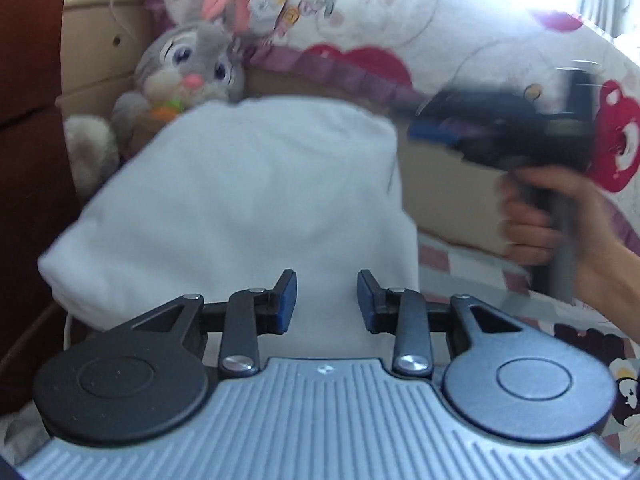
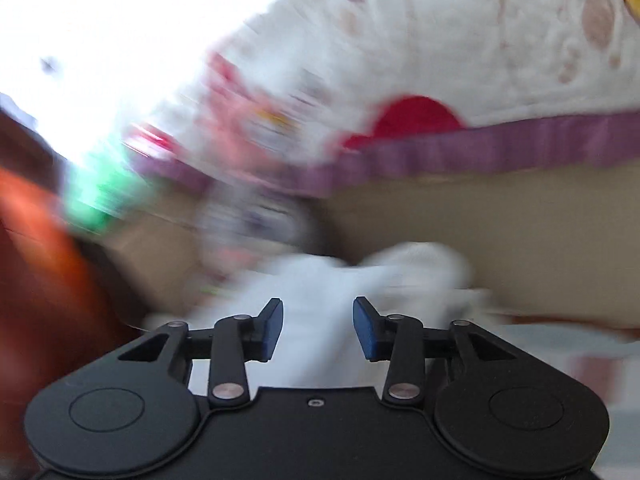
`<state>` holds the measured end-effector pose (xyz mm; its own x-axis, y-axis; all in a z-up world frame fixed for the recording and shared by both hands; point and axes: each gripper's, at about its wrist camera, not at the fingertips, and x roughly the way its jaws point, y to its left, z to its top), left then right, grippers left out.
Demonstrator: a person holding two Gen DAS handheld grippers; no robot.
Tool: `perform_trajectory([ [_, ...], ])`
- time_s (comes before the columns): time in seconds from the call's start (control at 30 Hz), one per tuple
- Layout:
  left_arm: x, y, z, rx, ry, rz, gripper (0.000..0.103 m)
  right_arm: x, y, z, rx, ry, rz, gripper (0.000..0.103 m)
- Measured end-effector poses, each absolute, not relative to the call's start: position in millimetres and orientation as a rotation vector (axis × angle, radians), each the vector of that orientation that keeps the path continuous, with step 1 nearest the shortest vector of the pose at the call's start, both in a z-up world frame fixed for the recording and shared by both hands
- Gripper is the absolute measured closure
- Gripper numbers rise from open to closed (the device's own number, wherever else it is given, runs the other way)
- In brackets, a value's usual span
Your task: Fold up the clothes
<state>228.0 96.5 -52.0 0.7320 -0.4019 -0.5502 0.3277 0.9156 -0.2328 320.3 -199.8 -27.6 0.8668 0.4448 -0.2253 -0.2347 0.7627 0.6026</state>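
A white garment (image 1: pixel 248 200) lies folded in a thick pile on the bed, filling the middle of the left wrist view. My left gripper (image 1: pixel 327 300) hovers over its near edge, jaws apart, with nothing pressed between the blue pads (image 1: pixel 289 300). My right gripper (image 1: pixel 424 128) shows blurred at the upper right, held by a hand (image 1: pixel 536 216) just beyond the garment's right side. In the right wrist view the white garment (image 2: pixel 320 280) is smeared by blur in front of the right gripper (image 2: pixel 318 328), whose pads stand apart; cloth shows through the gap, untouched by them.
A grey plush rabbit (image 1: pixel 188 68) leans behind the garment. A white quilt with red hearts and a purple border (image 1: pixel 360 20) drapes over cardboard (image 2: pixel 480 220) at the back. A cardboard box (image 1: pixel 92 60) and dark wooden furniture (image 1: pixel 28 120) stand at the left.
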Motion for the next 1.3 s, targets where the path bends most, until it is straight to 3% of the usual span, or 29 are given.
perform_trajectory([
  [0.1,226.2,97.9,-60.7,-0.162,0.664,-0.345,0.062,290.3,-195.2,-38.1,0.641,0.366,0.495,0.058],
  [0.23,215.4,105.5,-63.7,-0.2,0.7,-0.282,0.061,259.9,-171.8,-52.2,0.506,0.454,0.551,0.058],
  [0.37,196.8,100.8,-63.5,-0.187,0.75,-0.212,0.035,224.2,-159.3,-72.7,0.394,0.503,0.589,0.058],
  [0.53,167.9,82.8,-59.0,-0.157,0.819,-0.171,0.03,182.4,-165.4,-78.2,0.291,0.587,0.57,0.058],
  [0.63,147.3,70.8,-50.0,-0.13,0.818,-0.15,0.017,153.9,-178.2,-71.0,0.227,0.614,0.463,0.058],
  [0.87,103.3,41.8,-28.3,-0.111,0.78,-0.159,0.009,99.7,-192.9,-49.9,0.147,0.679,0.325,0.053],
  [1.1,84.2,19.1,-18.6,-0.041,0.875,-0.125,0.001,64.1,-198.7,-34.6,0.125,0.759,0.201,0.05],
  [1.17,80.2,15.8,-17.8,-0.019,0.903,-0.117,0.001,53.7,-200.5,-30.6,0.121,0.753,0.192,0.046],
  [1.2,78.0,14.2,-17.8,-0.007,0.913,-0.111,0.001,49.1,-200.8,-28.5,0.112,0.748,0.187,0.037],
  [1.3,72.2,9.9,-18.2,0.014,0.94,-0.097,0.001,40.4,-198.1,-20.4,0.07,0.735,0.179,0.036],
])
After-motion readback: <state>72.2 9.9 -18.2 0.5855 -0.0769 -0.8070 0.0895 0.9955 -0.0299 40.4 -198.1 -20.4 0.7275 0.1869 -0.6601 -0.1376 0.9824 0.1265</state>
